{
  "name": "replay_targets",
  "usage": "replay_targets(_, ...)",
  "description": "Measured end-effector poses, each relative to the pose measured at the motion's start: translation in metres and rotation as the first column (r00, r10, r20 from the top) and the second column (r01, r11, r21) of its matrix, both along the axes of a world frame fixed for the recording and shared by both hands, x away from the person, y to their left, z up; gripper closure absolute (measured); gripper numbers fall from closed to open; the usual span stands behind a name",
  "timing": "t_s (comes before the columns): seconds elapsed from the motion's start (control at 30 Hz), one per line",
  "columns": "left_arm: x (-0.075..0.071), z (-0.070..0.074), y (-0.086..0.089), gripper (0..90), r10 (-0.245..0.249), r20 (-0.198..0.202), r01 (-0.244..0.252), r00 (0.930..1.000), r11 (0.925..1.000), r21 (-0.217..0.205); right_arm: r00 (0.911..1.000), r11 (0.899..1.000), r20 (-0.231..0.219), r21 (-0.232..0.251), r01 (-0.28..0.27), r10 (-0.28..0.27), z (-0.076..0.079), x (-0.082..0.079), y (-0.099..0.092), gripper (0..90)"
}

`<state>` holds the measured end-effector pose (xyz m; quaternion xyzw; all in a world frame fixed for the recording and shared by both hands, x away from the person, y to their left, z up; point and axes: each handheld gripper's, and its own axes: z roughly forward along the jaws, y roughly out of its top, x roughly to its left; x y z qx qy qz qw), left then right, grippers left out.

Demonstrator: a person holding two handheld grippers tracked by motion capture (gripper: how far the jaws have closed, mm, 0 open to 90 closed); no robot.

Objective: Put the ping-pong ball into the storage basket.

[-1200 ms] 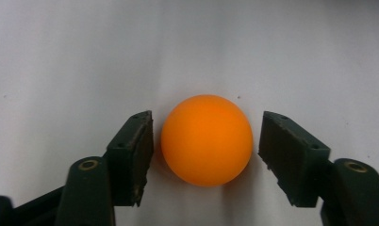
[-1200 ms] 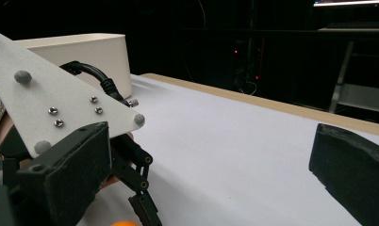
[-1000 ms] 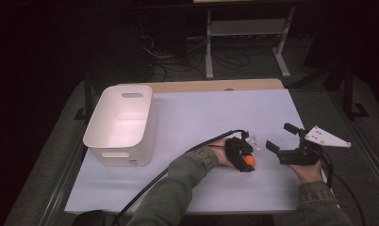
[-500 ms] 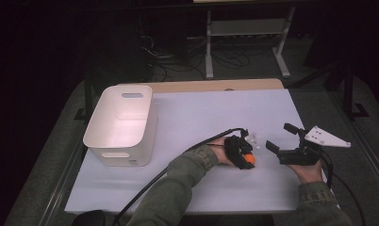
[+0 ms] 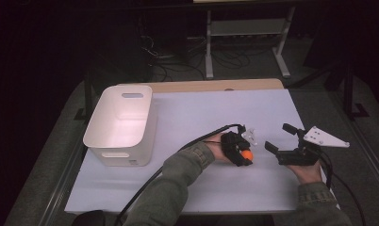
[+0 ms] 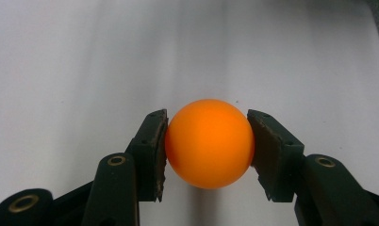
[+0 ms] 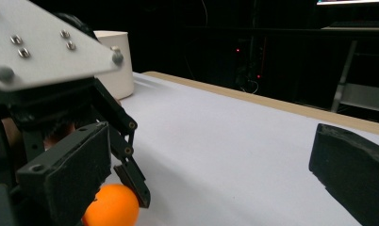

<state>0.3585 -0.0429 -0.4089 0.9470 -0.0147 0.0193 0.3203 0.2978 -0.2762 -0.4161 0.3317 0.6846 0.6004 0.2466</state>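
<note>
An orange ball [image 6: 209, 143] is clamped between the two black pads of my left gripper [image 6: 208, 149], just above the white table sheet [image 6: 84, 56]. In the high view that left gripper [image 5: 244, 157] and the ball [image 5: 247, 153] are right of the table's middle, near the front. My right gripper [image 5: 281, 137] stands a hand's width to the right of it, with its jaws wide apart and nothing between them. In the right gripper view my right gripper [image 7: 211, 165] faces the left gripper's grey plate [image 7: 46, 47], and the ball [image 7: 112, 207] is at the lower left.
An empty white bin [image 5: 119, 122] stands at the left of the table, and in the right gripper view the bin [image 7: 114, 61] is far back. The sheet [image 5: 201, 113] ends at a wooden strip [image 5: 201, 86] at the far edge. A metal stand [image 5: 246, 28] is on the floor beyond.
My left gripper has risen a little off the sheet with the orange ball in it. The right gripper has stayed where it was.
</note>
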Motion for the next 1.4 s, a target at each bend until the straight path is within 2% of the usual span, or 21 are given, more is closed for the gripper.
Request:
replay_targets(0.37, -0.003, 0.014, 0.012, 50.0, 0.015, 0.018, -0.015, 0.9997, 0.9999, -0.006, 1.0, 1.0, 0.0, -0.005, -0.003, 0.003, 0.0, 0.0, 0.001, 0.0)
replay_targets(0.53, -0.006, 0.025, 0.018, 50.0, 0.02, 0.036, -0.019, 0.9992, 0.9997, -0.015, 1.0, 1.0, 0.0, -0.006, -0.003, 0.003, 0.0, -0.001, 0.002, 0.0)
replay_targets(0.73, -0.007, 0.03, 0.024, 50.0, 0.027, 0.05, -0.027, 0.9984, 0.9996, -0.003, 1.0, 1.0, -0.002, -0.007, -0.004, 0.004, 0.0, -0.001, 0.001, 0.0)
replay_targets(1.4, -0.005, 0.054, 0.047, 50.1, 0.047, 0.062, -0.046, 0.9969, 0.9987, -0.021, 1.0, 1.0, -0.009, -0.025, -0.003, 0.002, -0.001, 0.0, 0.003, 0.0)
